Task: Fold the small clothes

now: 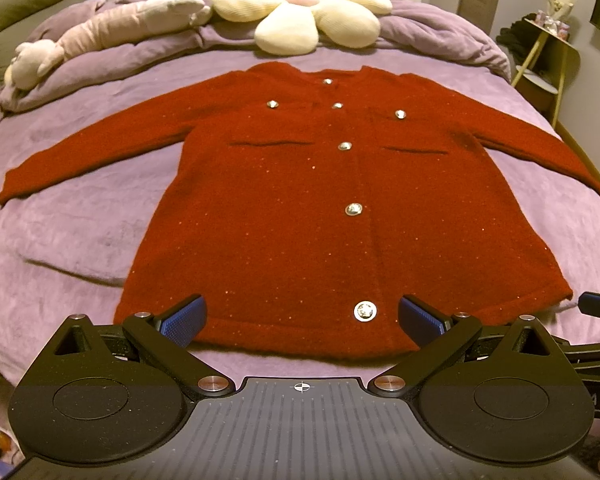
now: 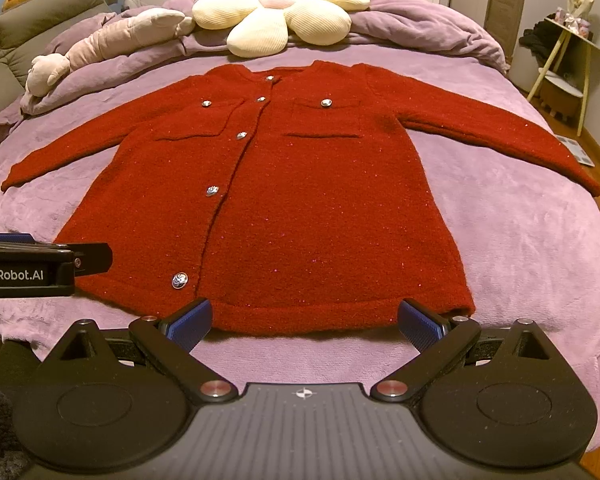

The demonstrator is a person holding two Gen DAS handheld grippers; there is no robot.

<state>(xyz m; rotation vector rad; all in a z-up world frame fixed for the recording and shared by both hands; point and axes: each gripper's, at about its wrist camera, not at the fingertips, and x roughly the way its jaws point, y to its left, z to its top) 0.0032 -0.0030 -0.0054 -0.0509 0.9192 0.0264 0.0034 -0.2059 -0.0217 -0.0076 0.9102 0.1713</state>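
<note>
A small red knit cardigan (image 1: 300, 208) (image 2: 300, 200) with silver buttons lies flat and face up on the purple bedspread (image 1: 72, 232) (image 2: 520, 232), both sleeves spread out to the sides, hem nearest me. My left gripper (image 1: 300, 318) hovers open over the hem near the lowest button, nothing between its blue pads. My right gripper (image 2: 304, 320) stands open just above the hem's right half, also empty. The left gripper's body (image 2: 40, 264) shows at the left edge of the right wrist view, and a fingertip of the right gripper (image 1: 598, 304) pokes in at the right edge of the left wrist view.
A cream flower-shaped cushion (image 1: 304, 12) (image 2: 280, 12) and a pale plush toy (image 1: 112, 36) (image 2: 112, 40) rest on the bunched purple duvet behind the collar. A green headboard (image 2: 32, 28) is at the left; a small side table (image 2: 568, 64) stands off the bed's right edge.
</note>
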